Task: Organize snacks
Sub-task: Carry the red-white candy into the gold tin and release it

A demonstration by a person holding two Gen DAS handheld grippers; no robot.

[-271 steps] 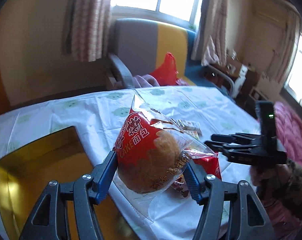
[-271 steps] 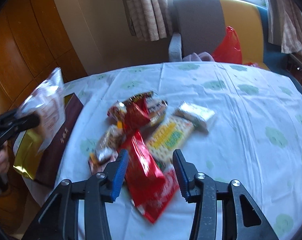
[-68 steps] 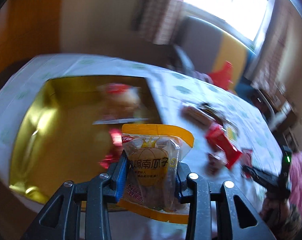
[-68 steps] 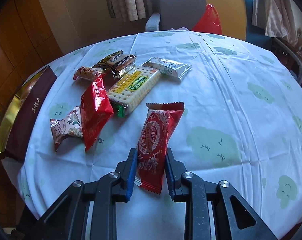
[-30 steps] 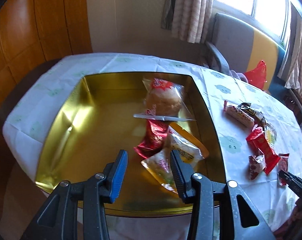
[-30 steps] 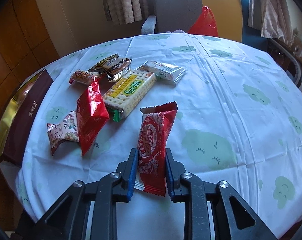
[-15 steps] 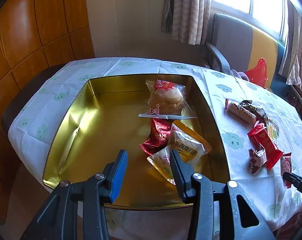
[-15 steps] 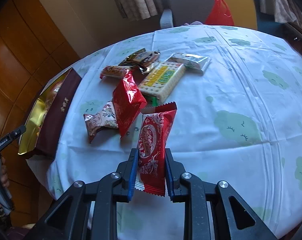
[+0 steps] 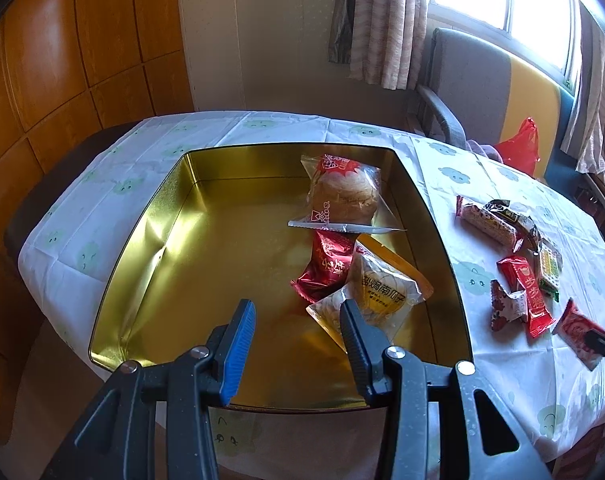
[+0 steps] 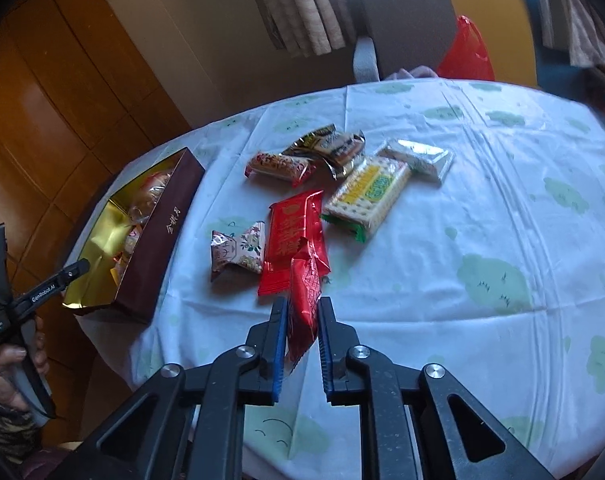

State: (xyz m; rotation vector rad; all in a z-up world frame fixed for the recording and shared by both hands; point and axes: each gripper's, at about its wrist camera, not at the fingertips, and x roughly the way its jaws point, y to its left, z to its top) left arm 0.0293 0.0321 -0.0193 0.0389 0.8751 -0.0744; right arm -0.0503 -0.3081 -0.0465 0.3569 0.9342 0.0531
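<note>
1. the left gripper point(image 9: 296, 324) hangs over the near edge of the gold tin point(image 9: 150, 240), fingers wide apart and holding nothing.
2. in the tin lie a bun point(image 9: 342, 196) in clear wrap near the far right wall, a dark red packet point(image 9: 326, 264) below it, and an orange-edged pack point(image 9: 382, 292) overlapping that packet, just past the left gripper's right finger.
3. the right gripper point(image 10: 302, 320) is closed on a red sachet point(image 10: 304, 300), held up on edge above the tablecloth point(image 10: 502, 220).
4. on the cloth beyond it: a red bag point(image 10: 294, 228), a floral packet point(image 10: 238, 250) to its left, crackers point(image 10: 366, 196), a silver pack point(image 10: 418, 158), a dark wrapper point(image 10: 330, 146) and a pink bar point(image 10: 276, 166).
5. the tin sits at the table's left edge, apart from the loose snacks.
</note>
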